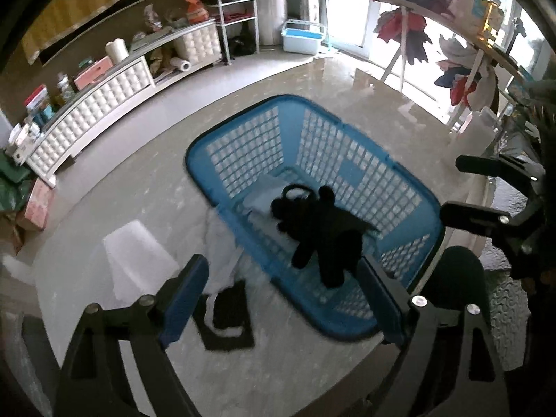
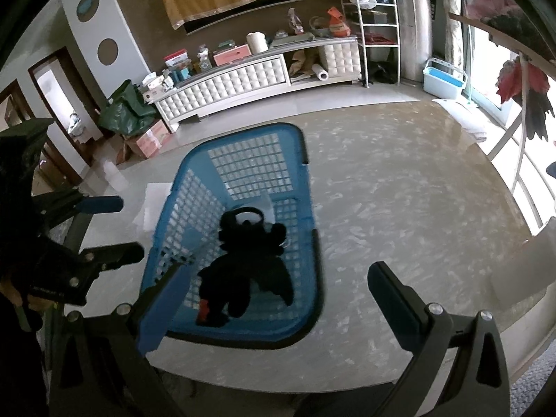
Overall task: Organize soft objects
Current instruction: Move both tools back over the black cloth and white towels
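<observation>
Left wrist view: black plush toy (image 1: 319,232) lies in the blue plastic lattice basket (image 1: 399,187); left gripper (image 1: 281,299) spread empty, right gripper (image 2: 274,299) spread too.

A black plush toy (image 1: 319,229) lies sprawled on the floor of a blue lattice-walled laundry basket (image 1: 243,149), limbs splayed, head toward the basket's far end. A dark loop sits at its head, at 12 o'clock from the body. Something pale and flat lies under its head. In the right wrist view a small red patch shows at one foot.
</observation>
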A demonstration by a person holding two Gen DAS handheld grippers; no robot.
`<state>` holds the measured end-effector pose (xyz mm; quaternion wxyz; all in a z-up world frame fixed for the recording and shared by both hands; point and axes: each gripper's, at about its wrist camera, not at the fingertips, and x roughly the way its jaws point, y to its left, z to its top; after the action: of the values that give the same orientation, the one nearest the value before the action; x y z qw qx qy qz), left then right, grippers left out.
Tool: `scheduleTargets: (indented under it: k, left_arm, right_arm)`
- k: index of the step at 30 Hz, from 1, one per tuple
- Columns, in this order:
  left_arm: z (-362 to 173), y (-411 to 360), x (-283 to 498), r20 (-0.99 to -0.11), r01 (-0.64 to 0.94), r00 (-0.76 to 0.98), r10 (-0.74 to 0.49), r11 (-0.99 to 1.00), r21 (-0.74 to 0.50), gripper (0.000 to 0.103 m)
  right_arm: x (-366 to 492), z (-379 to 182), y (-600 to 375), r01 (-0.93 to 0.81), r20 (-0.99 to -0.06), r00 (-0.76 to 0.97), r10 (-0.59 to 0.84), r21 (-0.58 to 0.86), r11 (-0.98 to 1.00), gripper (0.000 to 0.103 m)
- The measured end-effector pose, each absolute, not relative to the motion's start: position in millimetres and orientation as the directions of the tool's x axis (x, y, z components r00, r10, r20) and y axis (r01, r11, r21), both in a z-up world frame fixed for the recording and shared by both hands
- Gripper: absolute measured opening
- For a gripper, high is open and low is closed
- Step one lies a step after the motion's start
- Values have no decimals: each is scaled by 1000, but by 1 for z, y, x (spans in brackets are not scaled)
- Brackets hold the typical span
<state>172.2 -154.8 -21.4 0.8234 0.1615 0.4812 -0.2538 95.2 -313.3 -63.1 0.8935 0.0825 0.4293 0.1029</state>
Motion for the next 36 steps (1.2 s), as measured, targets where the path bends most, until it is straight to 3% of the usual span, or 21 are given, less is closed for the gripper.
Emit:
scheduleTargets:
  k: [36]
  left_arm:
    - [-33, 38, 87, -843, 304, 512, -165, 953, -1, 88]
  right_arm:
    - [114, -82, -147, -398, -799, 487, 353, 156, 904, 103]
